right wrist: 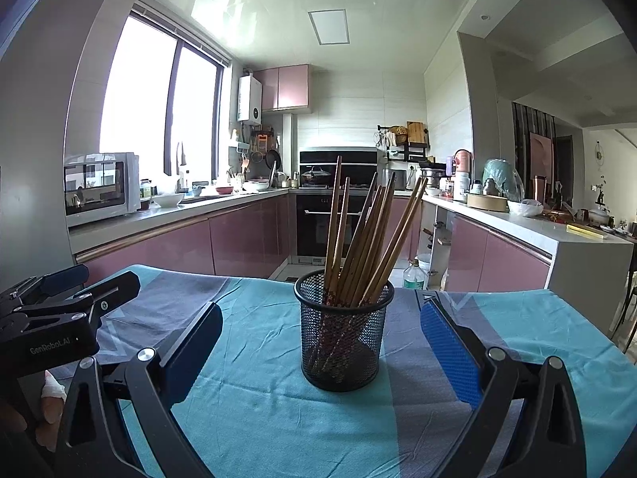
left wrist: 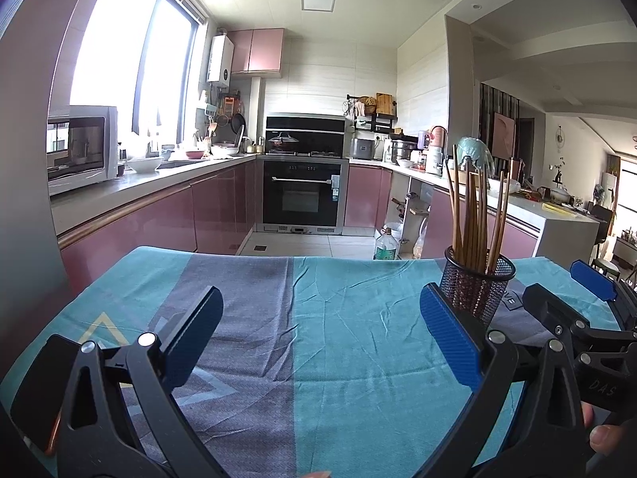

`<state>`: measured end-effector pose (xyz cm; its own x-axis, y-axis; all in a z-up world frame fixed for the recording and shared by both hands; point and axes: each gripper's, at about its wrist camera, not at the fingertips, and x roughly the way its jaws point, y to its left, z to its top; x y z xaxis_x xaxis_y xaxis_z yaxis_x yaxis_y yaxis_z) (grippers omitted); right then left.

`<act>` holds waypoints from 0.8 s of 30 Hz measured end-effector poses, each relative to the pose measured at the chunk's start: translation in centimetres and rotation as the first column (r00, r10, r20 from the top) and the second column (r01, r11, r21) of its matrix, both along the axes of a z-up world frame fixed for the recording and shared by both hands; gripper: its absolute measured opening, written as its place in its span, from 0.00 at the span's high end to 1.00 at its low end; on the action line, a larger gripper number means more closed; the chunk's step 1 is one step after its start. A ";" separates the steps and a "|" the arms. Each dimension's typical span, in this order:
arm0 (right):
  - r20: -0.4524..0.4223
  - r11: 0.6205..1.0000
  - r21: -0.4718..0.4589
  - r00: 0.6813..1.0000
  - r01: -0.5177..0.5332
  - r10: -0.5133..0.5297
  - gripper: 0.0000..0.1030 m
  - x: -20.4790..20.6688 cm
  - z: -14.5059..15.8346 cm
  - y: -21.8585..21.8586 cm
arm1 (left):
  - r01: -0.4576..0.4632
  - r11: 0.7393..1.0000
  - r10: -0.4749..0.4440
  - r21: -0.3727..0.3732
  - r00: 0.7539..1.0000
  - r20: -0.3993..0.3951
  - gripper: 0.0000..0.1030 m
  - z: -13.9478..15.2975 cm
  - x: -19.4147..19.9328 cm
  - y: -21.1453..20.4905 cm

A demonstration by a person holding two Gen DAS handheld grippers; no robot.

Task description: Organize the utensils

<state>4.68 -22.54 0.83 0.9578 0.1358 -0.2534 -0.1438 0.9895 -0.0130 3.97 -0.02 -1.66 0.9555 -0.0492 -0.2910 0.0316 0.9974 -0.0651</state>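
Black mesh cup (right wrist: 344,330) upright on the tabletop (right wrist: 254,394), under a wrinkled teal and grey cloth (right wrist: 517,318), nearer the far edge than the near one. Bundle of brown chopsticks (right wrist: 360,239) standing in the cup, tips up, fanned and leaning mostly toward the right.

Right gripper (right wrist: 322,352) spread wide, nothing between its fingers (right wrist: 450,354). Cup straight ahead of it, centred in the gap, apart from both fingers, base just beyond the fingertips. Blue pad showing on the right finger, dark face on the left finger.

Left gripper (left wrist: 318,338) also spread wide and holding nothing, only bare cloth between its fingers. Seen from this side, cup (left wrist: 479,286) off to the right, just behind the tip of the right finger (left wrist: 450,342), partly hidden by it; touching or not, cannot tell. Chopsticks (left wrist: 475,215) rising well above the cup's rim.

Right gripper (left wrist: 565,298) visible at the right edge of the left wrist view, beside the cup. Left gripper (right wrist: 79,298) visible at the left edge of the right wrist view, well left of the cup. Fingertips of a hand (left wrist: 605,434) at the lower right of the left view.

Beyond the far edge of the tabletop, a kitchen with pink cabinets (right wrist: 247,239), an oven (left wrist: 302,195) and a microwave (right wrist: 101,187) on the counter by the window.
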 end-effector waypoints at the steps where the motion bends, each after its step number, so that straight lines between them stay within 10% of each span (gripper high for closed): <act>1: 0.000 1.000 0.000 1.000 0.001 -0.001 0.06 -0.1 0.0 0.0 | 0.000 1.000 0.000 0.000 1.000 0.002 0.05 0.0 0.0 0.0; 24: -0.003 1.000 0.001 1.000 0.004 -0.004 0.06 -0.1 0.2 -0.1 | 0.001 1.000 -0.001 0.000 1.000 -0.004 0.05 -0.1 0.1 -0.1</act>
